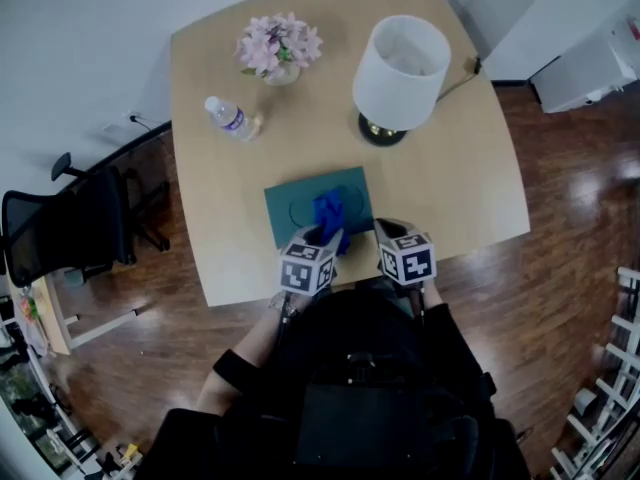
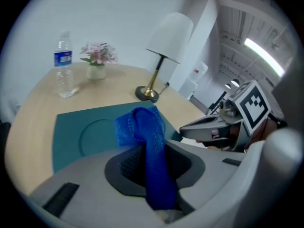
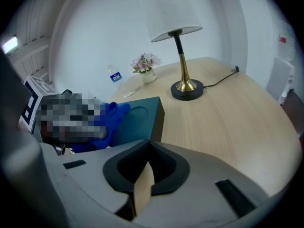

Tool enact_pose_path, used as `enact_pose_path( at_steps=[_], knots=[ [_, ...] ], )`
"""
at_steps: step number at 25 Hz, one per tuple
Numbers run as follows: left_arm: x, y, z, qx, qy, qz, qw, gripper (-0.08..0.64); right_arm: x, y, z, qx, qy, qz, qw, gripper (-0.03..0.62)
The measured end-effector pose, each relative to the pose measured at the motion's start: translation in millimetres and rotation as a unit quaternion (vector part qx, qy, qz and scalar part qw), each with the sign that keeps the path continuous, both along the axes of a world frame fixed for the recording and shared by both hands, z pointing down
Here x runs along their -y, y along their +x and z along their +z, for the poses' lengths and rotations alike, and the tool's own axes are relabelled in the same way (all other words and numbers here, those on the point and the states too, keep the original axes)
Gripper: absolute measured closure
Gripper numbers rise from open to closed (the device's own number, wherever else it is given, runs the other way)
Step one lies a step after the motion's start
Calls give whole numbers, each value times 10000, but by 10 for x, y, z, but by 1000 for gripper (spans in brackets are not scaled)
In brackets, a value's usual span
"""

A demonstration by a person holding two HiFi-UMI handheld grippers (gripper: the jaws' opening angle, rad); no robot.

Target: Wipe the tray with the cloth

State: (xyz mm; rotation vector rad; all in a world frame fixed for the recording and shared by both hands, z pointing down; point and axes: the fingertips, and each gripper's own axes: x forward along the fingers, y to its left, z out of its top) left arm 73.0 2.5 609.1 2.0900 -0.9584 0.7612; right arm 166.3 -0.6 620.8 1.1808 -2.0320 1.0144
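the tray is dark teal, plain, with a faint ring pressed in it. the cloth is bright blue with a fine knit weave. the worktop is pale wood with light grain. the lamp has a white shade, brass stem and black base. the flowers are pink. the bottle is clear with a blue label. the floor is dark red-brown wood. the chair is black. the left hand-held gripper and right hand-held gripper are grey with black pads and black-and-white square markers.
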Motion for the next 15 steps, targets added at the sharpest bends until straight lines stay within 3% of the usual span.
enact_pose_path(
  at_steps=[6,9,15],
  knots=[
    [138,757,-6,-379,-87,530,9978,462,-17,32,41,-69,-33,-104,9999,587],
    [200,883,-13,-513,-105,580,9969,462,-75,82,133,-174,-169,-218,9995,586],
    [225,892,-200,-626,53,754,9952,460,-79,195,119,-115,-234,33,9997,586]
  ],
)
